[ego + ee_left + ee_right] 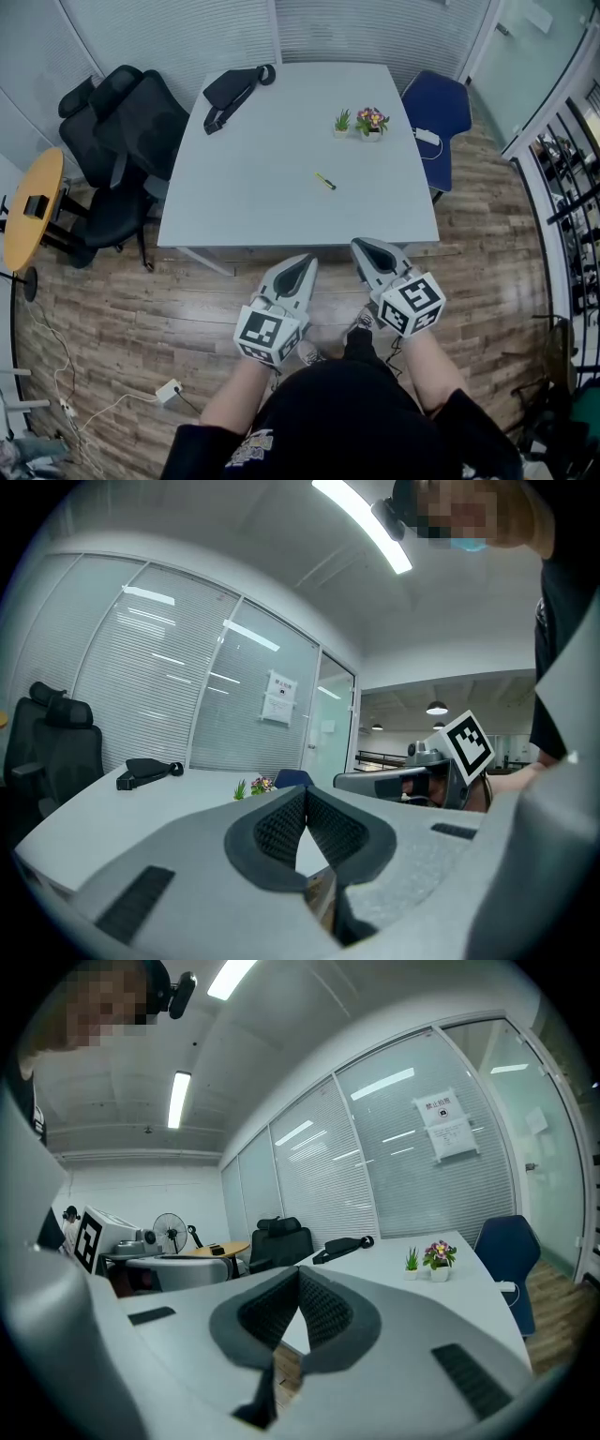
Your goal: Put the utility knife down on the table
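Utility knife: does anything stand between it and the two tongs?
Nothing visible does. The utility knife lies alone on the table; the left tongs and right tongs hang shut off its near edge, and the potted plants stand farther back.

No words can be read: the paper notice (443,1129) on the glass wall (375,1176) has print too small to make out, and the lettering on the person's black shirt (249,448) is illegible
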`<state>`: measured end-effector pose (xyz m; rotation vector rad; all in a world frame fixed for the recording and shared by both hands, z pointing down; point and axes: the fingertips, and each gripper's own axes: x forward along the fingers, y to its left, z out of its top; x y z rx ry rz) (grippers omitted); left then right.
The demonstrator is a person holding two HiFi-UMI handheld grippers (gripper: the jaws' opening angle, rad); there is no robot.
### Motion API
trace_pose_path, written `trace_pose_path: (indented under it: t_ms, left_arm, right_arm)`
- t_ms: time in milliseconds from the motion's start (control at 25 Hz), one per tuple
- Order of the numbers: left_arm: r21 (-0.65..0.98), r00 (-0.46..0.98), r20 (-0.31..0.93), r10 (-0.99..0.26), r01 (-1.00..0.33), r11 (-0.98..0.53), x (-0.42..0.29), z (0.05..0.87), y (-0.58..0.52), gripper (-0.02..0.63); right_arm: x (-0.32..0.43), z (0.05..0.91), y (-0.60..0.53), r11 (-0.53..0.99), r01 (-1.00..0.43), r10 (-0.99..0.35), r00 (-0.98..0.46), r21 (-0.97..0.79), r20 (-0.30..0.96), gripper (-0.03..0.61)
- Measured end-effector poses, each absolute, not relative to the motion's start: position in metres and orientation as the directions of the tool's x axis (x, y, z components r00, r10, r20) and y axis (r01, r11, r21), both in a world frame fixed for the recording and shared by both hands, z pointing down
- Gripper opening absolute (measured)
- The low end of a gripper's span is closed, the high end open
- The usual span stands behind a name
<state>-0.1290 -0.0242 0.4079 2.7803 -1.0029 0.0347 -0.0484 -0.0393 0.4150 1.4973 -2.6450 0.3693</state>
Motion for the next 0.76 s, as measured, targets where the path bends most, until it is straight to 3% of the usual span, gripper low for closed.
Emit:
trace_pose_path:
  t_ms: [760]
  left_arm:
    - [0.163, 0.767, 0.082, -0.636, -0.640, -0.751, -0.1301, 0.4055, -0.0213, 0.006]
  right_arm:
    - [-0.0468, 0.4158, -0.0328, 0.490, -0.854, -0.835, -0.518, -0.173, 0.189, 0.003]
